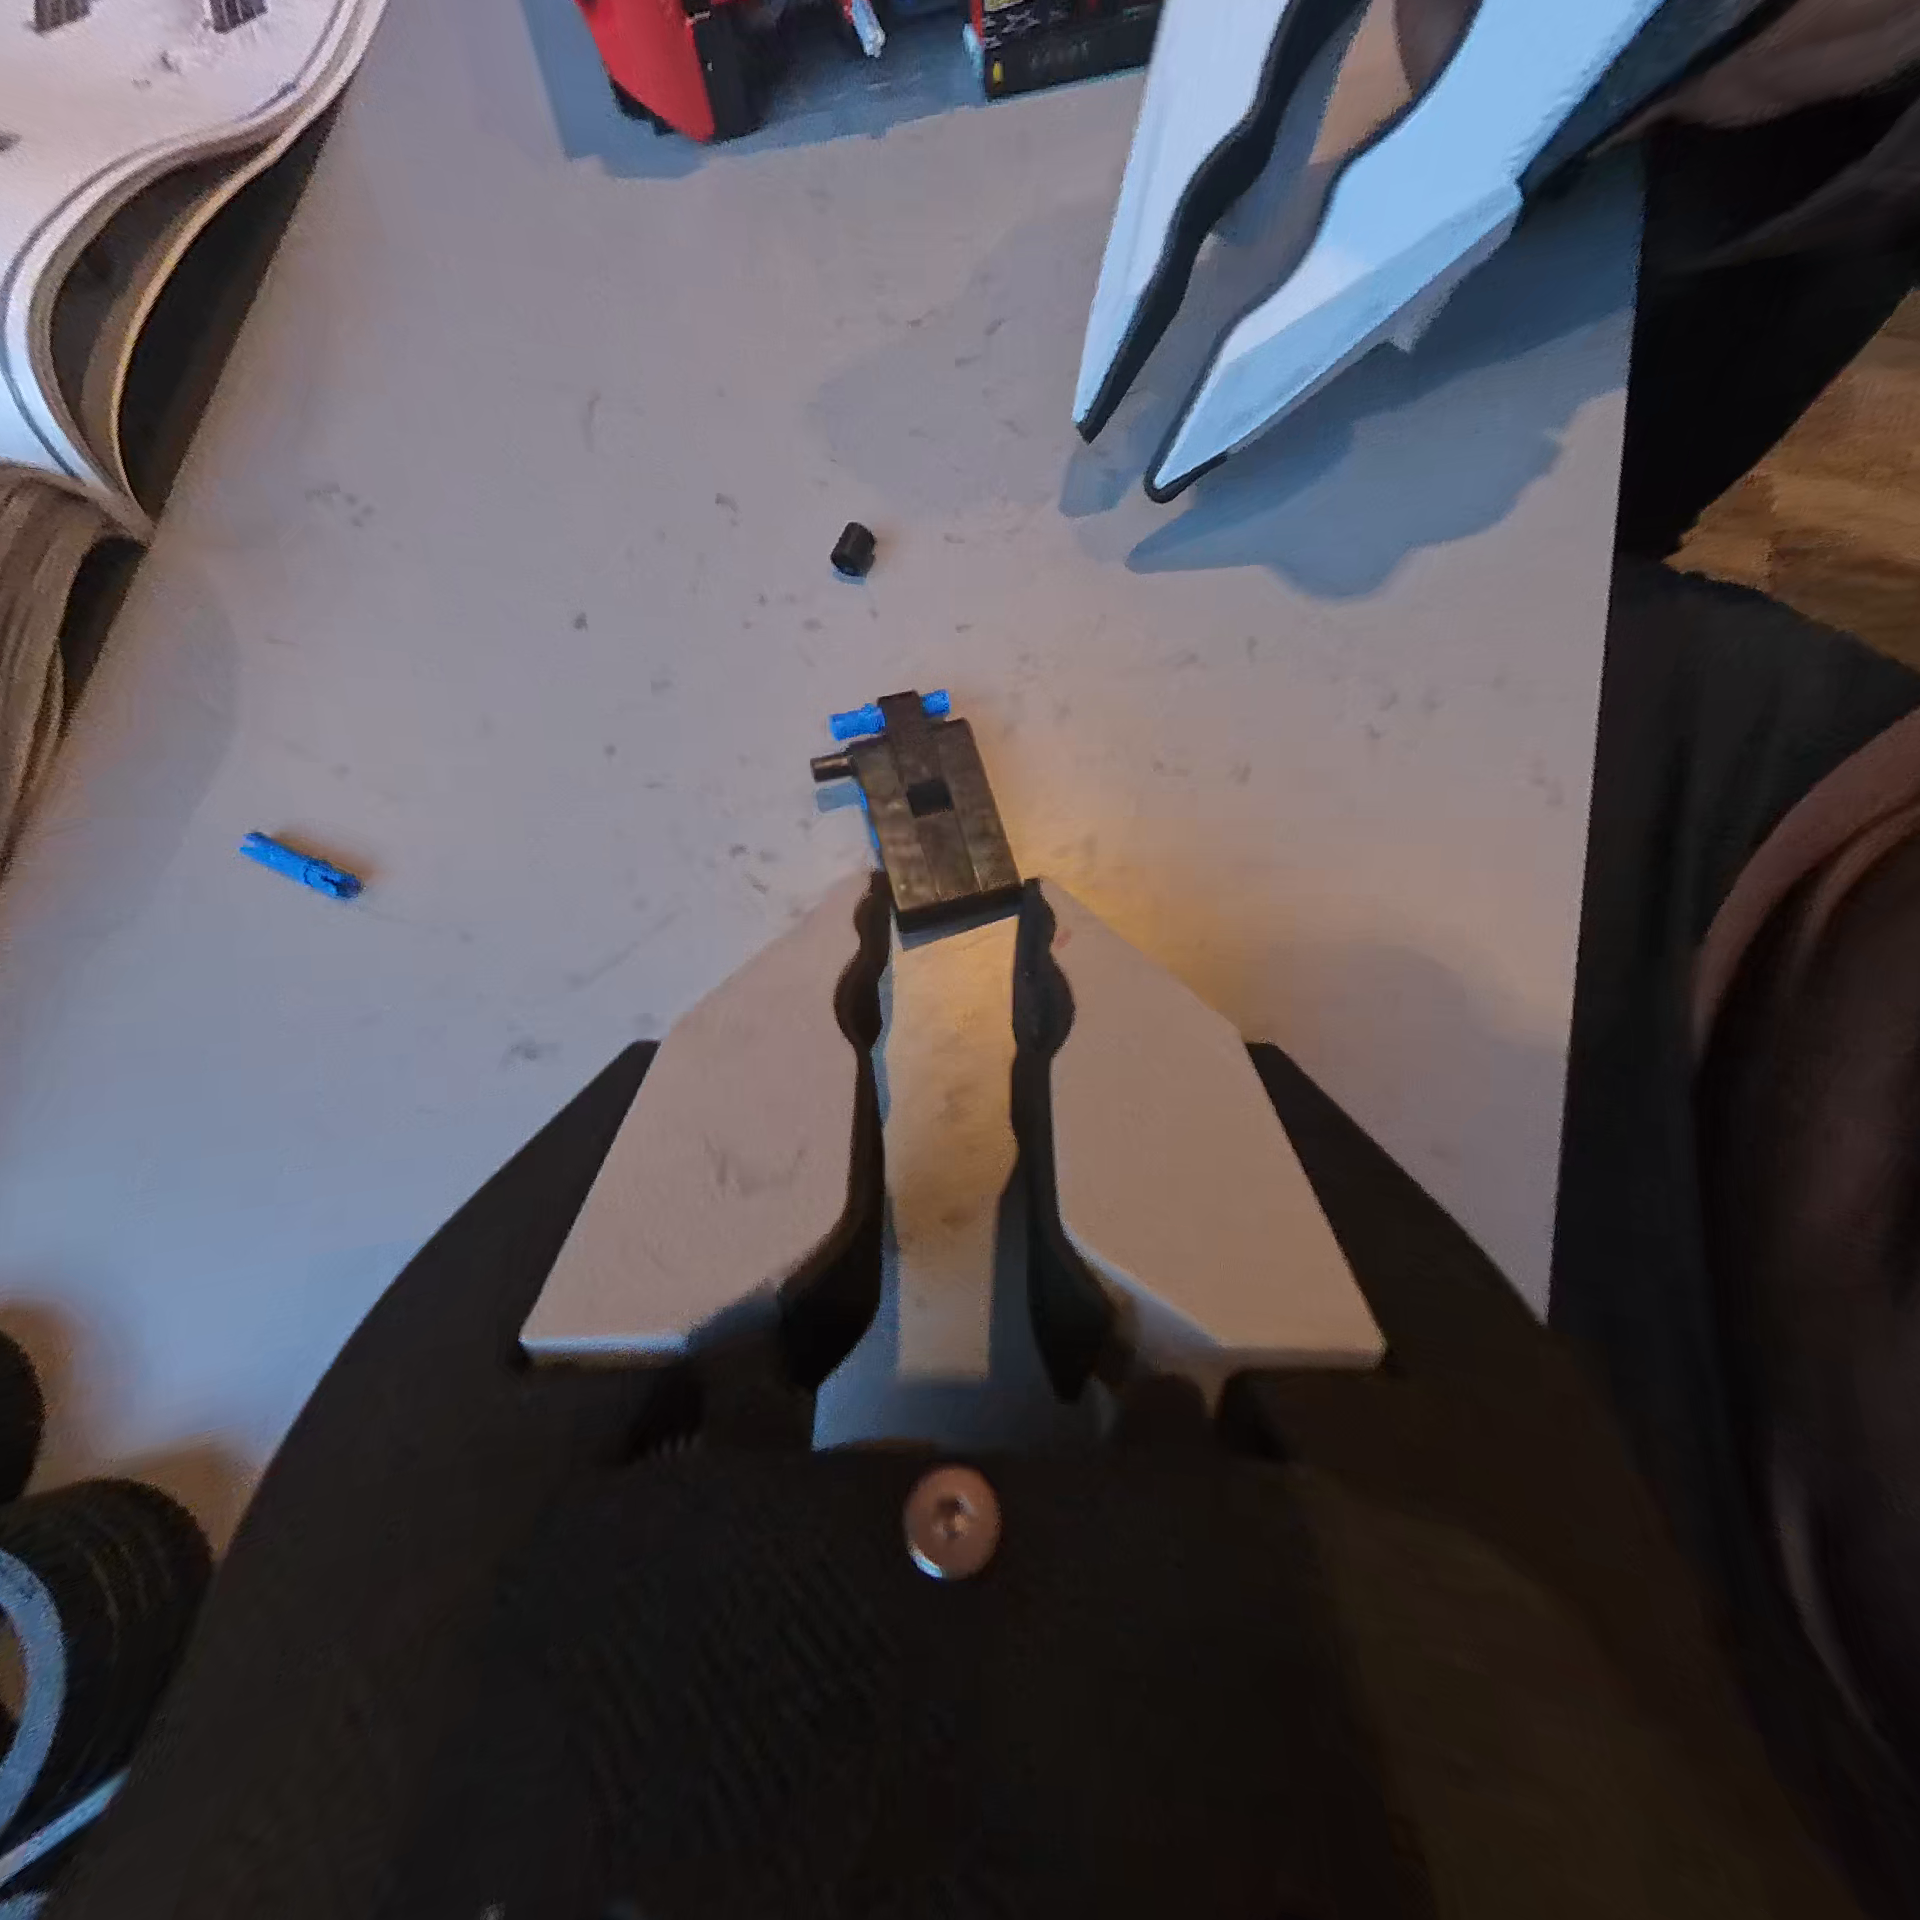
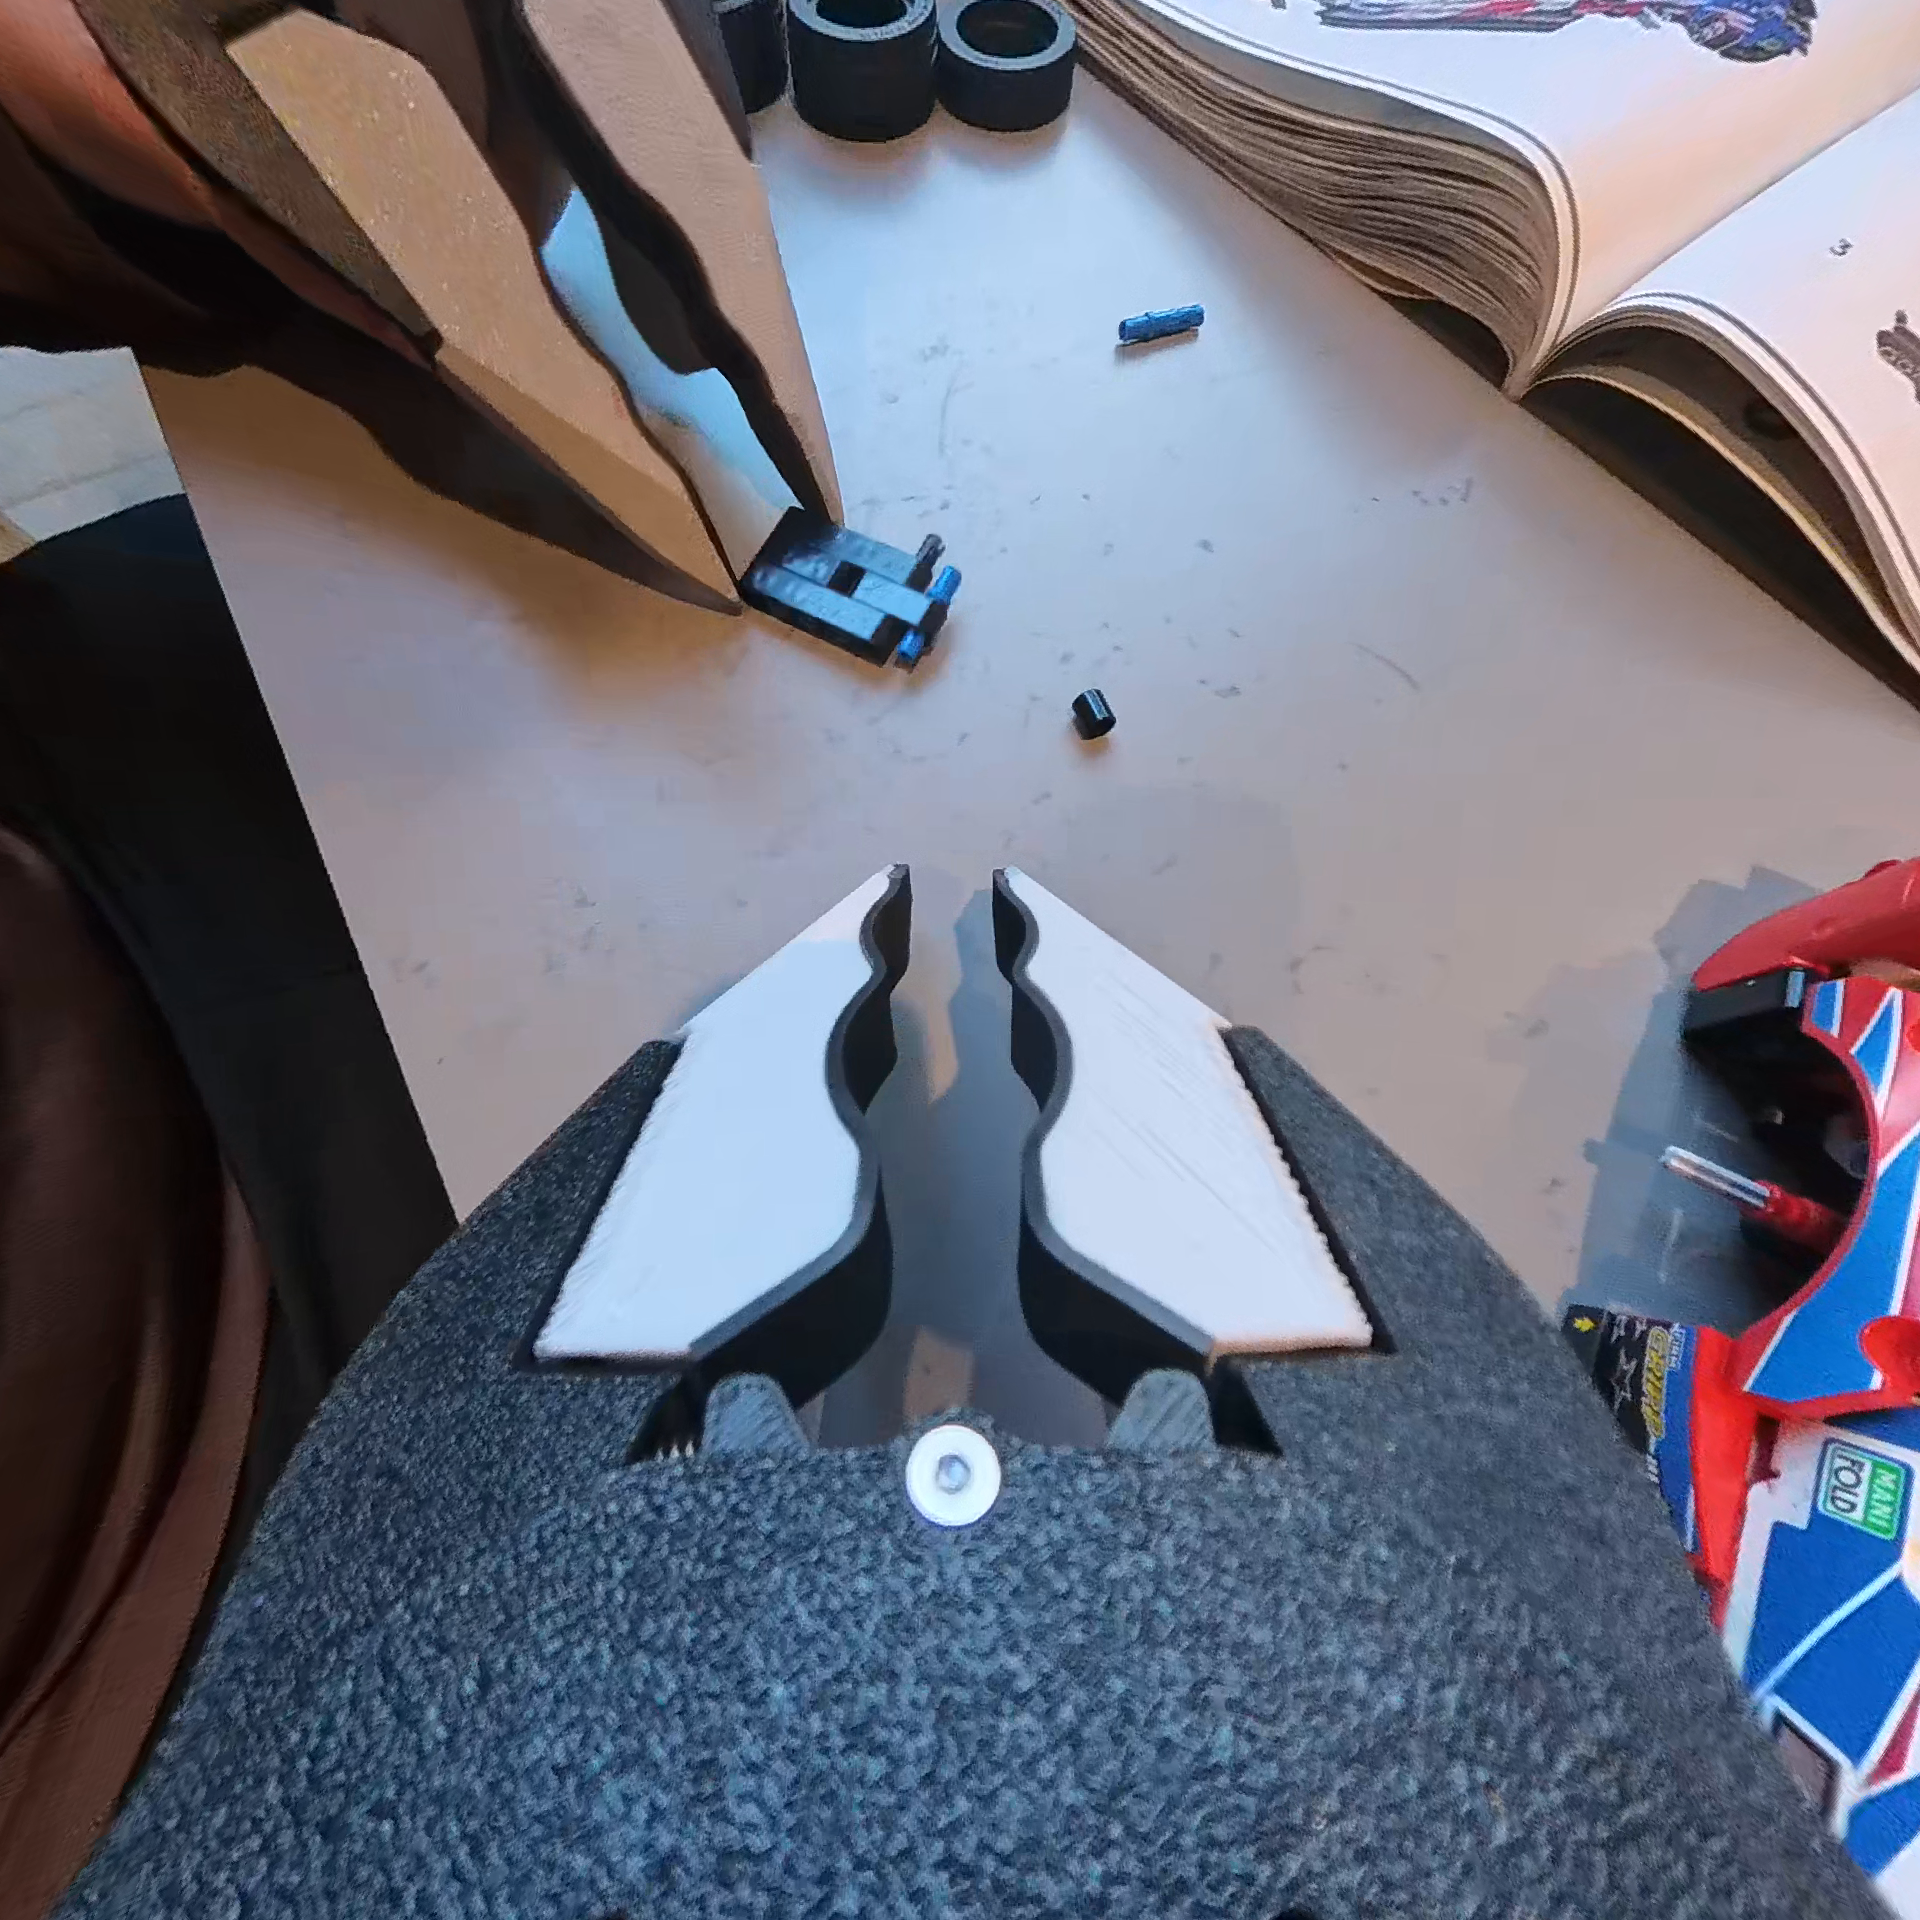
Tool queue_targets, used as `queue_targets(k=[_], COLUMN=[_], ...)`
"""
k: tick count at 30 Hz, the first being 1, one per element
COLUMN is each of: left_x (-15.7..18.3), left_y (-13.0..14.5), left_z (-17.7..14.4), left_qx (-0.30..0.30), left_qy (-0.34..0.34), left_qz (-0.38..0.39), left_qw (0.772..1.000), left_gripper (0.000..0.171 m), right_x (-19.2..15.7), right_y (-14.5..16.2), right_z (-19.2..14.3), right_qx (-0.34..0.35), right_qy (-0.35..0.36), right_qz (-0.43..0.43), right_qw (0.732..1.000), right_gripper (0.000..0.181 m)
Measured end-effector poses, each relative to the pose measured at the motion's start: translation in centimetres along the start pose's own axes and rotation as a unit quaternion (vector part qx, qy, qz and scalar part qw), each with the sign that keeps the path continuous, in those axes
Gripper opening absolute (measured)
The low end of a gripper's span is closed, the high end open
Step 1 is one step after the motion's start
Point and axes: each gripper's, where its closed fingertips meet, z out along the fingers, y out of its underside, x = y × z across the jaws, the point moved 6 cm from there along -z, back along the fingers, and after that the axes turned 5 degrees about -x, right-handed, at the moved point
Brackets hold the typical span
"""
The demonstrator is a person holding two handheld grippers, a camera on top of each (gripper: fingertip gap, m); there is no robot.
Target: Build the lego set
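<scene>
My left gripper [image 1: 954, 896] is shut on the near end of a flat black lego assembly [image 1: 938, 812] that has a blue pin and a black pin at its far end. The assembly rests on the white table; it also shows in the right wrist view [image 2: 847, 595] with the left gripper [image 2: 784, 556] on it. A small black bushing [image 1: 853, 547] [image 2: 1092, 713] lies beyond it. A loose blue pin [image 1: 302, 864] [image 2: 1162, 323] lies farther off. My right gripper [image 2: 951, 883] is slightly open and empty above the table [image 1: 1138, 442].
An open instruction booklet [image 2: 1621, 208] [image 1: 135, 156] lies at the table's far side. Black tyres [image 2: 925, 62] [image 1: 73, 1579] stand beside it. A red, white and blue lego car body [image 2: 1849, 1226] sits at the right. The table edge [image 1: 1590, 935] is close by. Spacing between my two grippers at the tips: around 9 centimetres. Between my right fingertips and the small black bushing [image 2: 1092, 713] there is roughly 5 centimetres. It is also in sight in the left wrist view [image 1: 859, 545].
</scene>
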Motion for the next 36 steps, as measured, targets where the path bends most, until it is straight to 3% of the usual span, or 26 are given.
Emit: queue_targets(k=[6,15,22,27,36], left_x=[1.1,3.2,4.0,4.1,4.8], left_y=[-0.7,-2.0,-2.6,-2.8,-2.8], left_z=[0.0,-1.0,-1.4,-1.9,-1.7], left_qx=[0.024,0.12,0.16,0.186,0.189], left_qy=[-0.05,-0.097,-0.121,-0.123,-0.129], left_qz=[0.091,0.195,0.223,0.226,0.255], left_qw=[0.994,0.969,0.954,0.948,0.939], left_gripper=[0.022,0.022,0.022,0.022,0.023], right_x=[-0.6,-2.8,-2.3,-1.2,-2.6], right_y=[-0.4,-1.9,-2.7,-2.7,-3.5], right_z=[0.1,0.8,0.2,-0.2,-0.7], right_qx=[0.008,0.032,0.088,0.115,0.14], right_qy=[-0.049,-0.119,-0.187,-0.187,-0.215], right_qz=[0.038,0.072,0.143,0.188,0.149], right_qw=[0.998,0.99,0.968,0.957,0.955], right_gripper=[0.018,0.024,0.026,0.034,0.01])
